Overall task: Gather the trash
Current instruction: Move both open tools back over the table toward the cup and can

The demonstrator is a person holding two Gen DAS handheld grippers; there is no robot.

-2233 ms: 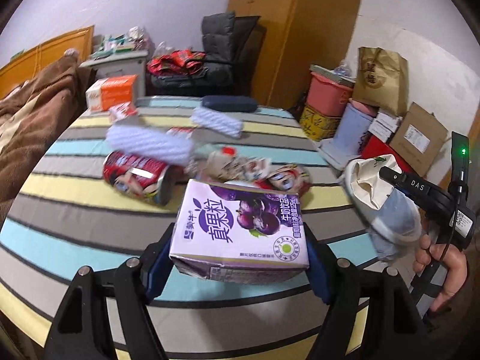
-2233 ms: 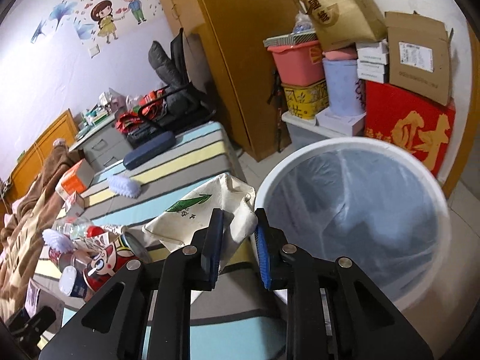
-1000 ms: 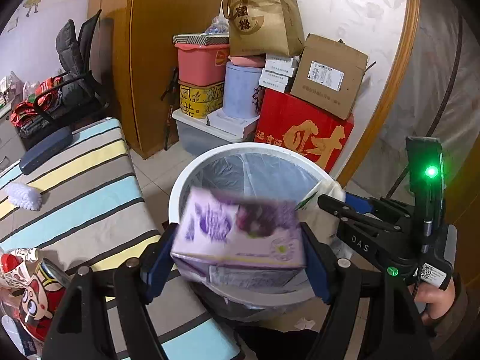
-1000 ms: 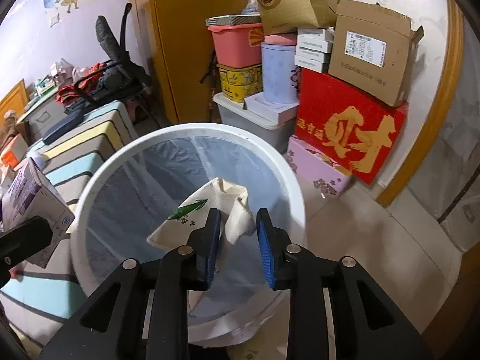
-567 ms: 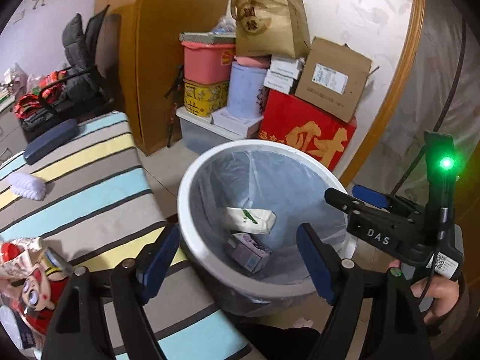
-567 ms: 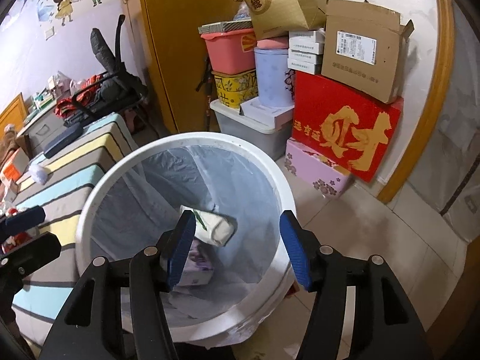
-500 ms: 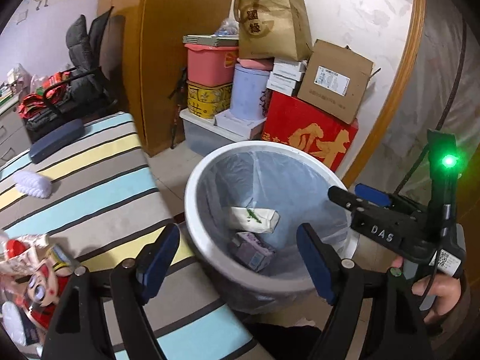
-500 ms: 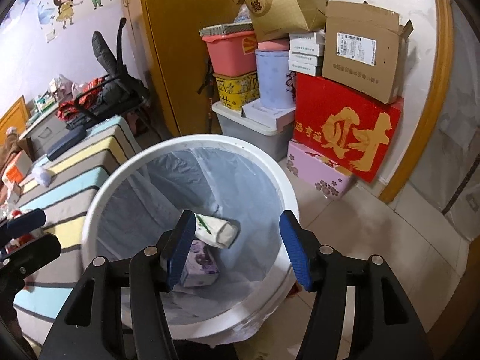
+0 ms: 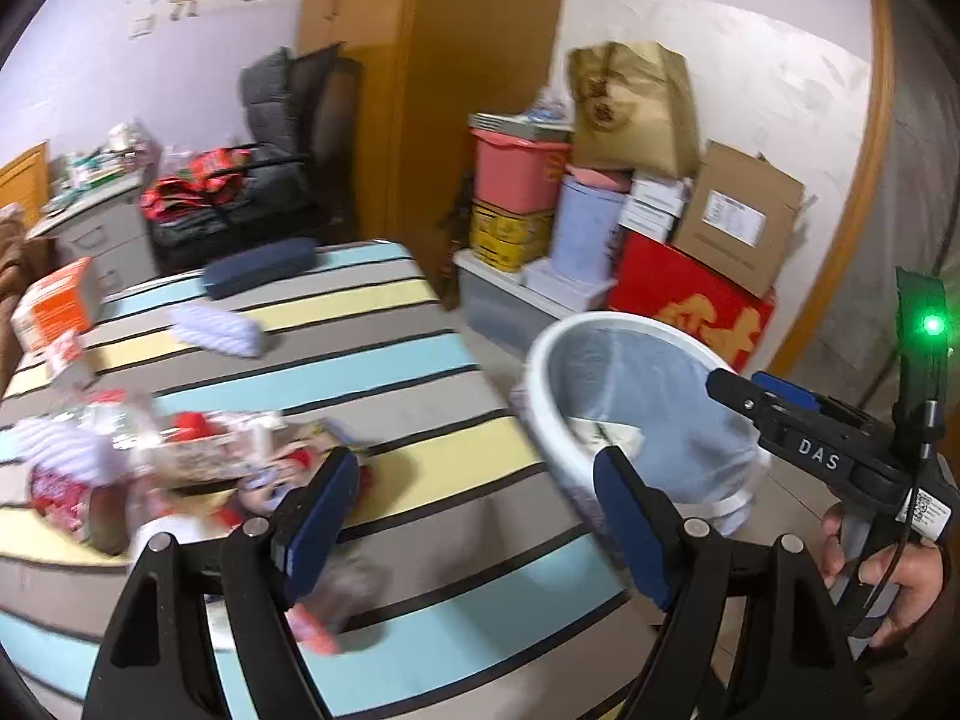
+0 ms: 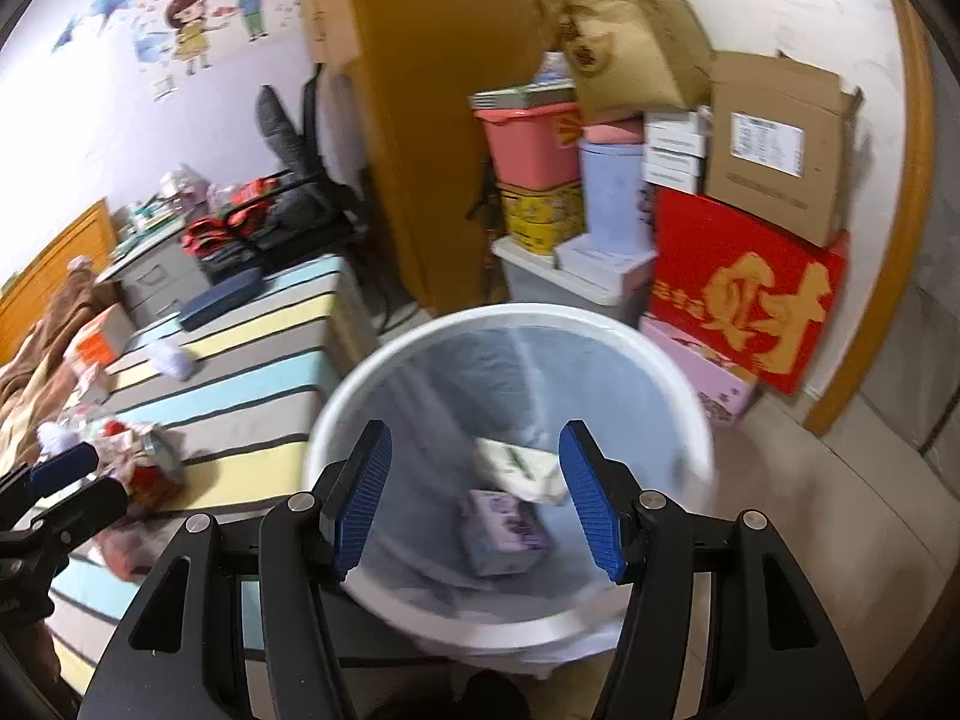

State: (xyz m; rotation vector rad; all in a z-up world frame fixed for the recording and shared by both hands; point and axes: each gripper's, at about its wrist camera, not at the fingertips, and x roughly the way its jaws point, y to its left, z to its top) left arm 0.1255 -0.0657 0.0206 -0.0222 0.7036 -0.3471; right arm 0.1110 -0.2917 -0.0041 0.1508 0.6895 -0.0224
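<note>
A white bin (image 10: 684, 396) lined with a clear bag stands on the floor by the striped bed (image 10: 252, 378). Inside lie a purple milk carton (image 10: 504, 531) and a crumpled white wrapper (image 10: 522, 468). My right gripper (image 10: 477, 495) is open and empty above the bin's near rim. My left gripper (image 9: 474, 531) is open and empty over the bed edge, left of the bin (image 9: 543, 360). A blurred pile of trash (image 9: 174, 456) with red wrappers and bottles lies on the bed (image 9: 384, 372) at the left. The right gripper also shows in the left wrist view (image 9: 762, 393).
Stacked boxes (image 10: 744, 288), a pink tub (image 10: 531, 144), a brown paper bag (image 10: 630, 42) and a wooden wardrobe (image 10: 420, 96) stand behind the bin. A white brush (image 9: 219, 330), a dark case (image 9: 258, 267) and an orange box (image 9: 57, 303) lie on the bed.
Both grippers opened and dropped the carton and the wrapper into the bin. The left gripper has since swung left, back toward the bed and its trash pile.
</note>
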